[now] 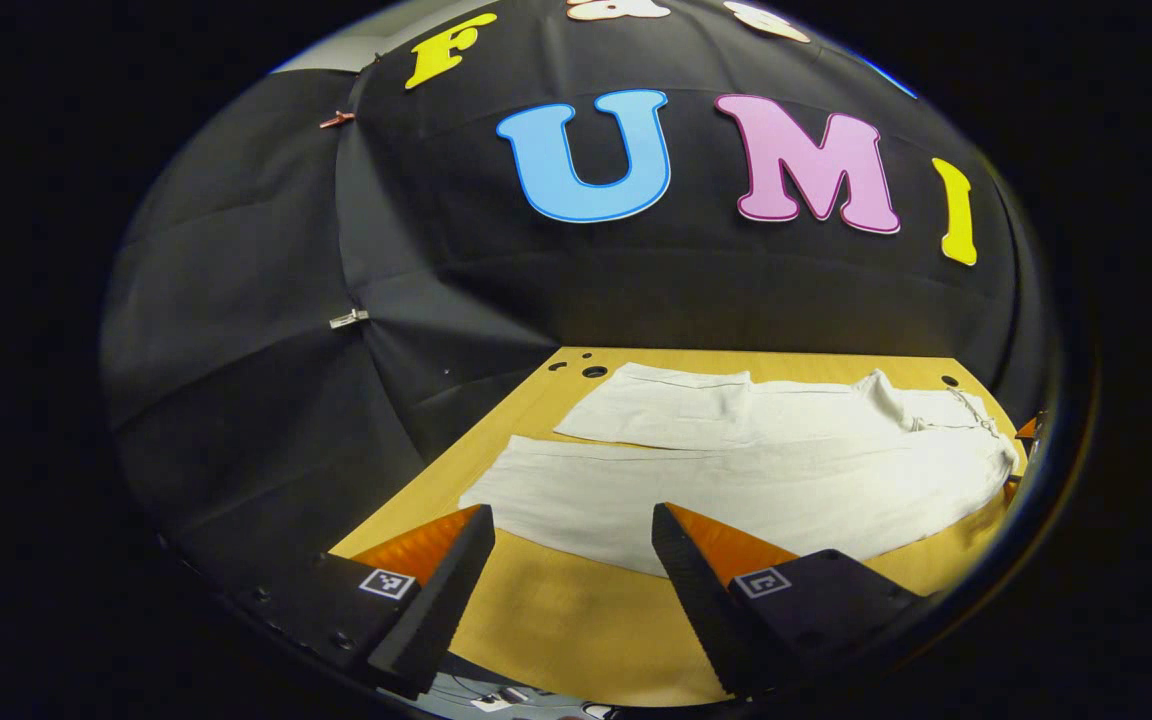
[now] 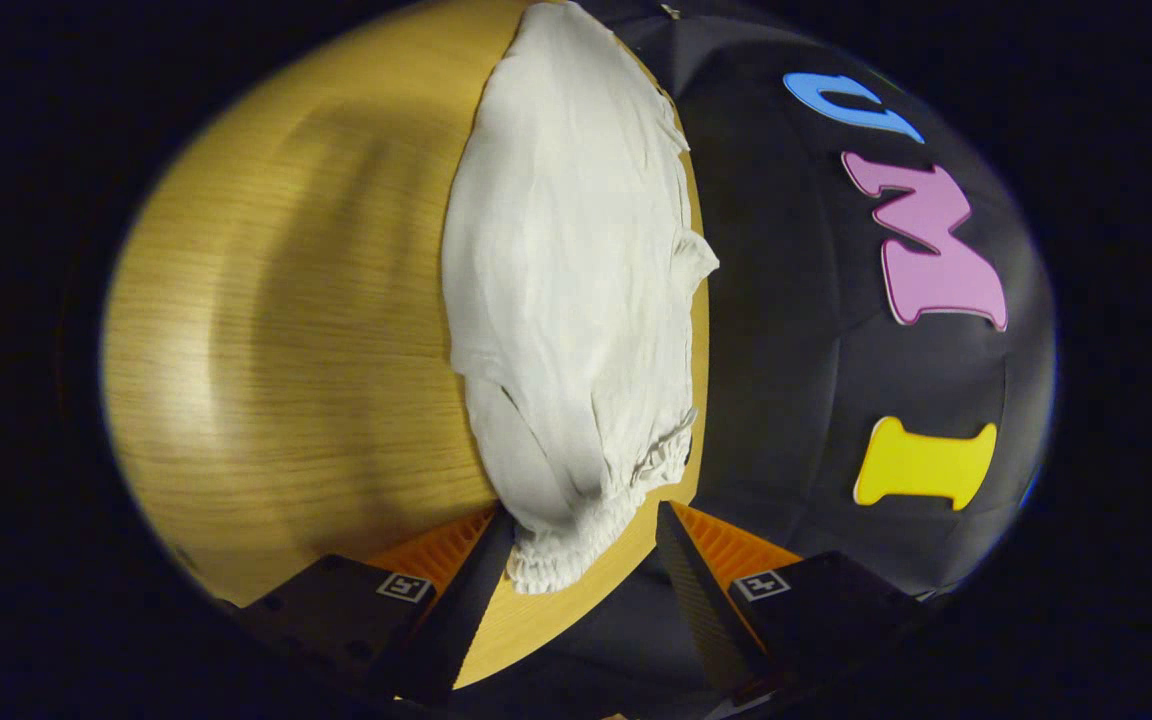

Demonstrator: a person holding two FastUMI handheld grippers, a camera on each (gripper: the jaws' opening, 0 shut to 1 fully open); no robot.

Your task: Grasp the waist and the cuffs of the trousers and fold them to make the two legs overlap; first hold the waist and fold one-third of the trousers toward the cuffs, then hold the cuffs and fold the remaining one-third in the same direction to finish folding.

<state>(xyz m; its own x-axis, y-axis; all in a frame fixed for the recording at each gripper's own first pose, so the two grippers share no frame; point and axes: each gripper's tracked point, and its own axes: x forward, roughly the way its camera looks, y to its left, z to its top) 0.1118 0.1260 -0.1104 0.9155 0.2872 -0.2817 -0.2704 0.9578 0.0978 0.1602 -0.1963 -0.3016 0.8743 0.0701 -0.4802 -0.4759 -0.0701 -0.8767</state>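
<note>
White trousers [image 1: 736, 470] lie mid-frame on the wooden table [image 1: 556, 620]; left gripper [image 1: 573, 530] hovers low, jaws wide, empty — right gripper [image 2: 584, 535], rolled sideways, straddles the gathered waist [image 2: 576, 550], unclosed.

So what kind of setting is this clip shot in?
Likely a staged recording booth, not a home: black cloth walls pinned up with clips, a bare wooden table with drilled holes, and only white trousers laid out on it.
</note>
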